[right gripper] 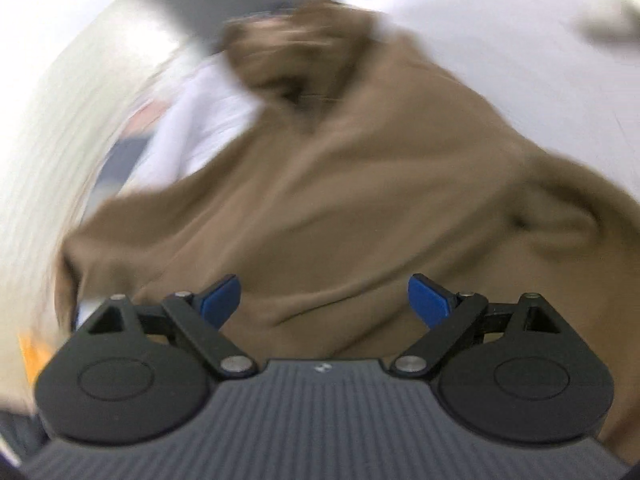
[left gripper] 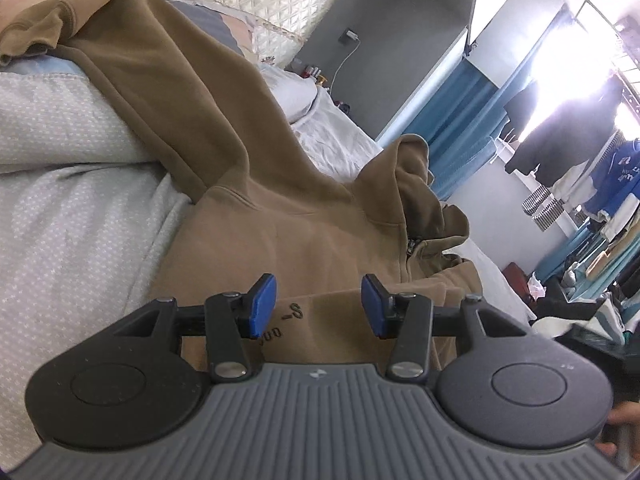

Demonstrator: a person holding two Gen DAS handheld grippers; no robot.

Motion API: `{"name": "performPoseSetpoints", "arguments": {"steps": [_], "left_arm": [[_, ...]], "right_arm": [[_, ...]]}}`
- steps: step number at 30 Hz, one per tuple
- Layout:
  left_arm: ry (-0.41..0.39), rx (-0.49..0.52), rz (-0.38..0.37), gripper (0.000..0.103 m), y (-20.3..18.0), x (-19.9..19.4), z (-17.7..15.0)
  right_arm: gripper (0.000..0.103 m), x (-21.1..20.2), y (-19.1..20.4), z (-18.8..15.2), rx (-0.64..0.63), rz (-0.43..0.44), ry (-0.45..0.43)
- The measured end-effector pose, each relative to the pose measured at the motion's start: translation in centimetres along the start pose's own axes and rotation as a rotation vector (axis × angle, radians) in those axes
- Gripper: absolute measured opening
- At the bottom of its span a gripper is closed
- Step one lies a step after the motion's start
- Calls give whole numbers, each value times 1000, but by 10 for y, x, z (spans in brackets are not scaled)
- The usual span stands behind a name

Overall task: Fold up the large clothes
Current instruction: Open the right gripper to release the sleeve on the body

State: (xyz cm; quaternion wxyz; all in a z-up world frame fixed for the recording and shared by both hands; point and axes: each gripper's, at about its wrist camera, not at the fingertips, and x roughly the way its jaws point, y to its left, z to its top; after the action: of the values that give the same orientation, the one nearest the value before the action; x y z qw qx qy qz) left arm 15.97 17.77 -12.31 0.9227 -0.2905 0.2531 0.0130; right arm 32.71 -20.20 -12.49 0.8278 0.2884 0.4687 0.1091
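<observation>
Brown hoodie [left gripper: 280, 216] sprawls across the bed [left gripper: 72, 208], one sleeve [left gripper: 132, 60] trailing off toward the pillows. Left gripper [left gripper: 319, 306] and right gripper [right gripper: 324, 300] hover over it, jaws spread, nothing held. Right view is blurred; likely risk: pinching one fabric layer, so the fold skews.

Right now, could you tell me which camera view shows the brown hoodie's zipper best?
The left wrist view: the zipper of the brown hoodie is sharp below the hood. The right wrist view shows only blurred brown fabric, no zipper discernible.
</observation>
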Motion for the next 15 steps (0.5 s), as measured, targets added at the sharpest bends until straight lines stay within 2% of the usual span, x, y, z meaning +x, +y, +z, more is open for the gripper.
{"name": "performPoseSetpoints", "arguments": {"steps": [3, 4, 9, 10, 11, 12, 13, 14, 15], "left_arm": [[-17, -10, -13, 57, -1, 1, 0], [-24, -11, -15, 57, -1, 2, 0], [-35, -21, 17, 58, 1, 11, -1], [-34, -28, 22, 58, 2, 12, -1], [-32, -37, 28, 58, 4, 14, -1], [-30, -48, 32, 58, 6, 16, -2], [-29, -58, 31, 58, 8, 17, -2], [-30, -65, 29, 59, 8, 17, -2], [-31, -69, 25, 58, 8, 18, -2]], "right_arm": [[93, 25, -40, 8, 203, 64, 45], [94, 33, -48, 9, 236, 82, 46], [92, 66, -55, 19, 243, 99, 7], [82, 66, -61, 22, 257, 108, -5], [65, 66, -61, 25, 261, 119, -13], [55, 61, -61, 28, 257, 128, -23], [38, 57, -62, 32, 259, 139, -36], [28, 51, -63, 35, 279, 162, -47], [23, 45, -70, 39, 328, 214, -69]]}}
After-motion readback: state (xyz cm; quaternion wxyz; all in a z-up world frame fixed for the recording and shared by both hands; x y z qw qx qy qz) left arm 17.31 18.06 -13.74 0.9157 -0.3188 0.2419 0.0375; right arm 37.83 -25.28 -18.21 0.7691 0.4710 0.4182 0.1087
